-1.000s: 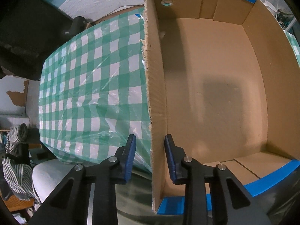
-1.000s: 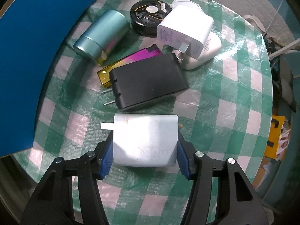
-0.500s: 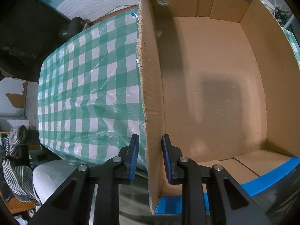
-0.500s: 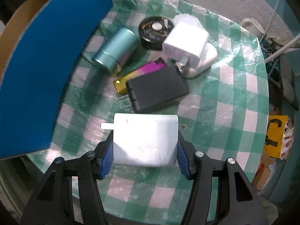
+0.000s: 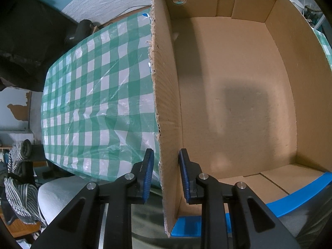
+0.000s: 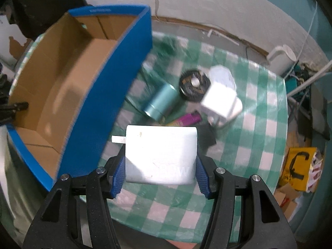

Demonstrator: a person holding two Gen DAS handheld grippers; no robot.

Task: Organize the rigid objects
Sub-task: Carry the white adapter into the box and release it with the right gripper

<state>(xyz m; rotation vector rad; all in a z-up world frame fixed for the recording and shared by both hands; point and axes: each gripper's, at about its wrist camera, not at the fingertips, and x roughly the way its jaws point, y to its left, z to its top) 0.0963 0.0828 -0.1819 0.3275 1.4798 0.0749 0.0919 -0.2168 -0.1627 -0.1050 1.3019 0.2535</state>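
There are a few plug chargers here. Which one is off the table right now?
The large white charger, clamped in the right gripper above the checked cloth. The smaller white plug and the black charger lie in the pile on the table.

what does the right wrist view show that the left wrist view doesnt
Only the right wrist view shows the right gripper clamped on a white charger, with a teal cylinder, black round case, smaller white plug and purple lighter on the table. Only the left wrist view shows the left gripper shut on the wall of the cardboard box. Both share the empty box and checked tablecloth.
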